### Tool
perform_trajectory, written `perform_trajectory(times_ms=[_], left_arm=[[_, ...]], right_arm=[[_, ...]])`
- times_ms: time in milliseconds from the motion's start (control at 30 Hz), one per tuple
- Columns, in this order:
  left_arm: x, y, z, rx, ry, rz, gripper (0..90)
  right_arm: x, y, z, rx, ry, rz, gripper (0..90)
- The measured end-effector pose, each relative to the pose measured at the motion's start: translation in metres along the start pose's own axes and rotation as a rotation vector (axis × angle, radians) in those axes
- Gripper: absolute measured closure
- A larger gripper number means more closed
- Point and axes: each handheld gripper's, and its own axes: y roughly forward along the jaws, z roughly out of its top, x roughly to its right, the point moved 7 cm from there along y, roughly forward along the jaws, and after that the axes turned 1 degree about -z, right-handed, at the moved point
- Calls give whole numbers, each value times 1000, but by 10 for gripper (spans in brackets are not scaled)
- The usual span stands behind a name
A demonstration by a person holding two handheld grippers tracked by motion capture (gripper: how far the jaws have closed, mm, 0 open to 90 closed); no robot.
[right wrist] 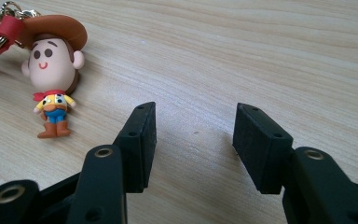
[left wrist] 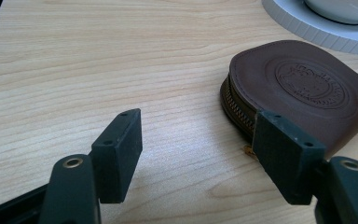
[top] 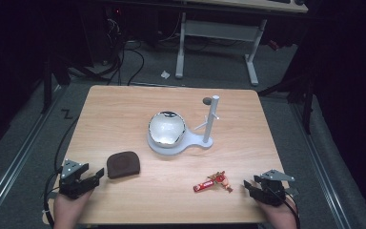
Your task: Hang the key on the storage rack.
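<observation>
Left gripper (top: pixel 94 177) open, lower left, beside brown pouch (top: pixel 123 164) | right gripper (top: pixel 249 187) open near keychain (top: pixel 213 182) | approach pouch squarely before closing

Bright overhead light on the table (top: pixel 124 109) (dark, murky surroundings), sharp close views, soft shadows.
</observation>
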Motion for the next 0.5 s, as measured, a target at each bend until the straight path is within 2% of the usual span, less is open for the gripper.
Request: perform_trajectory(times_ms=[167, 367, 467, 500], left_arm=[[2, 2, -1, -8, 4, -8, 335], [5, 4, -4, -27, 15, -20, 336], [5, 2, -2, -20, 20, -16, 338], [5, 2, -2, -16, 19, -15, 339]], right_arm=[[-1, -3, -1, 7, 11, 5, 500], [-4, -6, 1, 24, 1, 10, 503], [-5, -6, 2, 28, -7, 15, 503], [-8, -6, 2, 24, 3, 18, 503]])
